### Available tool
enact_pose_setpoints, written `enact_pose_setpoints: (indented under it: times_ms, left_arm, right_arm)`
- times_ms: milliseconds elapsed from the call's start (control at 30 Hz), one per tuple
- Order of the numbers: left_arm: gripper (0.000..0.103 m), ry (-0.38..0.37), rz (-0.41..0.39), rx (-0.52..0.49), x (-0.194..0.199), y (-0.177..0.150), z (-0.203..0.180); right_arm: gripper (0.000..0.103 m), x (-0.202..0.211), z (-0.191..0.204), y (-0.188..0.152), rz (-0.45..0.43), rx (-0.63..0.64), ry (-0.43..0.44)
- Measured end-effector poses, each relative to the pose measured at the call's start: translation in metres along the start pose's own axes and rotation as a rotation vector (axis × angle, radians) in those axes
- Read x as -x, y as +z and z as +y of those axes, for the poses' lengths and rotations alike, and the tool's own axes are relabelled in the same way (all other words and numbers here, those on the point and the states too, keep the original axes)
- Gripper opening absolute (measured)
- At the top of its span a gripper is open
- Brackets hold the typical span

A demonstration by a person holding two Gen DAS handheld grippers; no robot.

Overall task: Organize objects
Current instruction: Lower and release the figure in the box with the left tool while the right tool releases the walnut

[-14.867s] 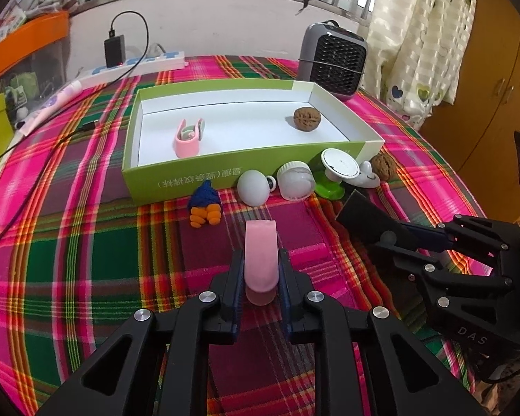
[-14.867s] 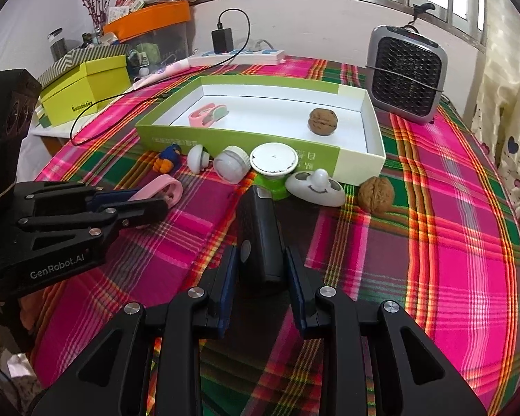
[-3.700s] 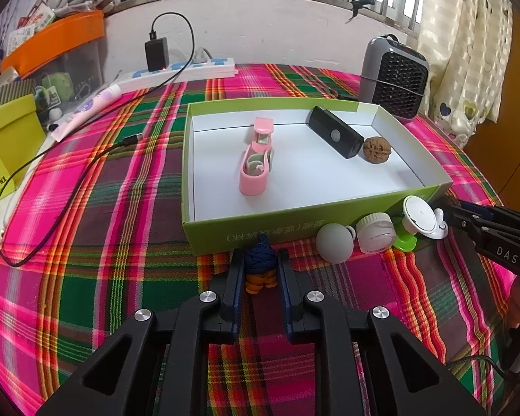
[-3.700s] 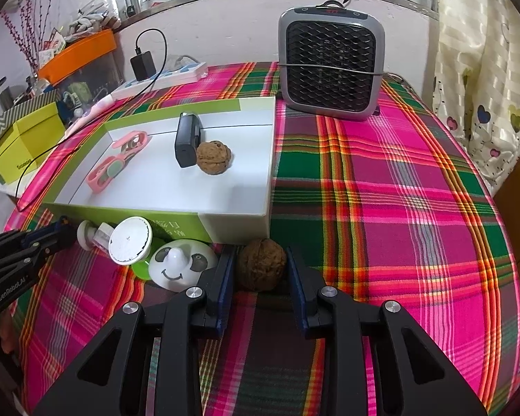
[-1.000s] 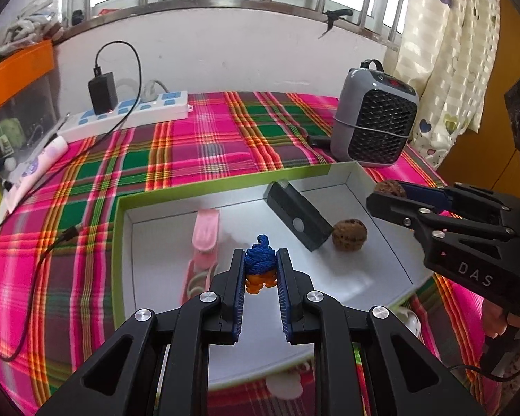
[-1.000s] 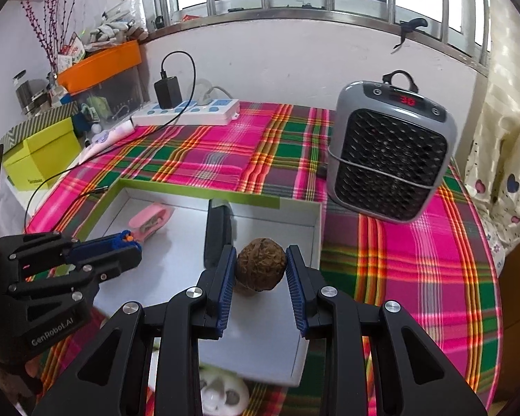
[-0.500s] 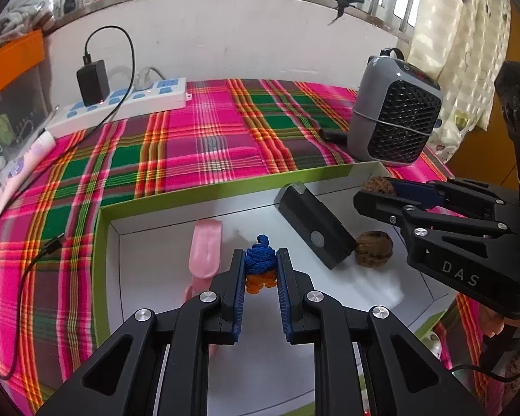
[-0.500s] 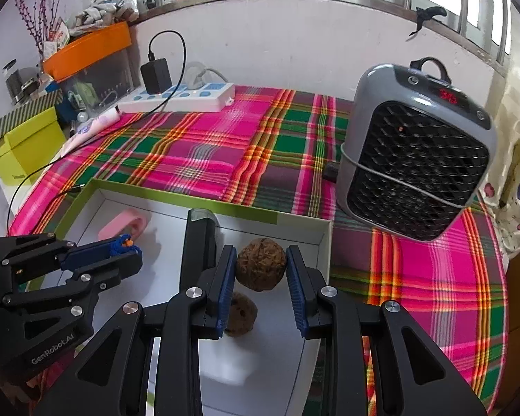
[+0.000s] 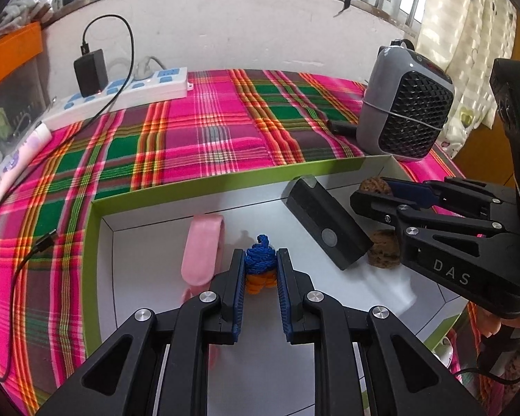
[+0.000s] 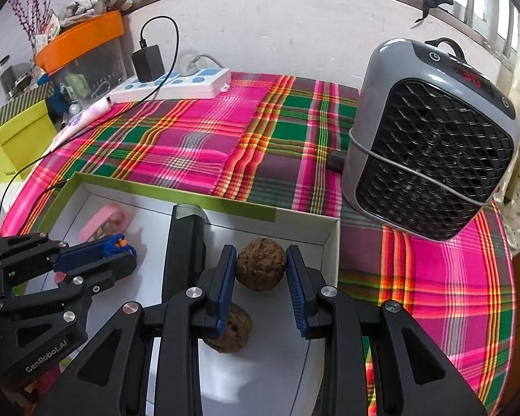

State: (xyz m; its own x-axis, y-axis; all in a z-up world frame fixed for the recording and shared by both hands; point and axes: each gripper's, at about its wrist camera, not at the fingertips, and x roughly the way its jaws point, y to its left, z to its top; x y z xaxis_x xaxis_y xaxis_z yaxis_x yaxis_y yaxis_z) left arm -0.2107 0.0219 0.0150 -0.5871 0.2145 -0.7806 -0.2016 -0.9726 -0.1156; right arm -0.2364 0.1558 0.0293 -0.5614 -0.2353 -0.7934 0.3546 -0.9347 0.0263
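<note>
My left gripper (image 9: 260, 267) is shut on a blue and orange knitted toy (image 9: 259, 270), held low over the white floor of the green-rimmed box (image 9: 197, 184). My right gripper (image 10: 261, 270) is shut on a walnut (image 10: 261, 269) and holds it above the box's right end (image 10: 306, 215). In the box lie a pink clip (image 9: 202, 254), a black rectangular device (image 9: 326, 227) and a second walnut (image 10: 230, 329). The right gripper also shows in the left wrist view (image 9: 374, 187), and the left gripper in the right wrist view (image 10: 119, 244).
A grey heater (image 10: 430, 145) stands close behind the box at the right. A white power strip (image 9: 121, 95) with a black charger and cable lies at the back left. A yellow box (image 10: 14, 138) sits at the far left. Plaid cloth (image 9: 208, 131) covers the table.
Both grippers have come lower and further forward over the box, each holding its object. The toy is now close to the box floor beside the pink clip.
</note>
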Motion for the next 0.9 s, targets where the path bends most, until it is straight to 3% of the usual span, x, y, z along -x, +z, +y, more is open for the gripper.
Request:
enact_pose_setpoints:
  times_ms: [700, 900]
  left_arm:
    - [0.019, -0.001, 0.000, -0.003, 0.0002, 0.0005, 0.0007]
    - [0.024, -0.011, -0.003, 0.006, 0.0007, -0.0007, -0.0006]
  right_arm:
    - [0.031, -0.0050, 0.0033, 0.0000, 0.006, 0.014, 0.010]
    - [0.031, -0.0059, 0.0019, 0.0005, 0.005, 0.006, 0.019]
